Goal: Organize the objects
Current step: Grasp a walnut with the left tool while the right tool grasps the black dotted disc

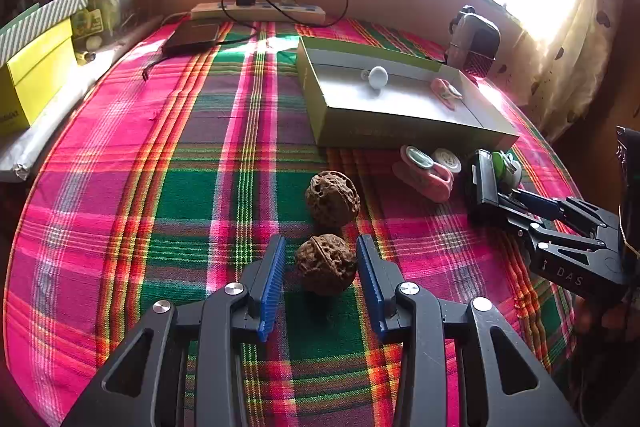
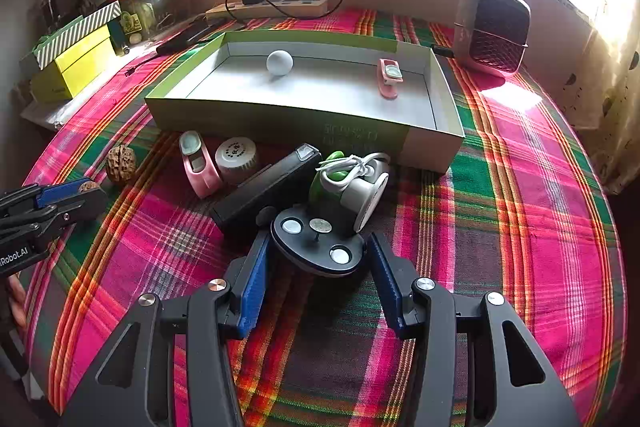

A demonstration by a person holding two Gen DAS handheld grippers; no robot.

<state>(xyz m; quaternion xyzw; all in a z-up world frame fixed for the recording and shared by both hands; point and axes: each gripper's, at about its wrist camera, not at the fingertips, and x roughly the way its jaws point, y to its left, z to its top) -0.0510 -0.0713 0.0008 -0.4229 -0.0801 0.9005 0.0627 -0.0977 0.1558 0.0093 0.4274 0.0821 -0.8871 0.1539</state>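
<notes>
In the left wrist view, the left gripper (image 1: 322, 259) stood over the pink, green and orange plaid tablecloth (image 1: 120, 187) with its blue ribbed pads (image 1: 272, 283) spread to either side of a brown, deeply wrinkled walnut (image 1: 326, 265); gaps showed on both sides, so the jaws were open and pressed on nothing. A second brown wrinkled walnut (image 1: 333, 199) lay just beyond the first, on the cloth. Farther back sat a shallow olive-green cardboard box with a grey interior (image 1: 400, 131), which held a white ball (image 1: 377, 77) and a pink clip-shaped item (image 1: 446, 91). The right gripper (image 1: 486, 183) lay at the right, beside the box's front wall. In the right wrist view, the right gripper (image 2: 318, 249) bracketed a black oval disc bearing three round silver pads (image 2: 318, 247); the blue fingers (image 2: 254, 291) sat against the disc's edges, but whether they clamped it could not be told. A black rectangular block (image 2: 268, 187) and a green-and-white device wrapped in white cable (image 2: 348, 183) lay just behind the disc, in front of the box (image 2: 280, 119).
</notes>
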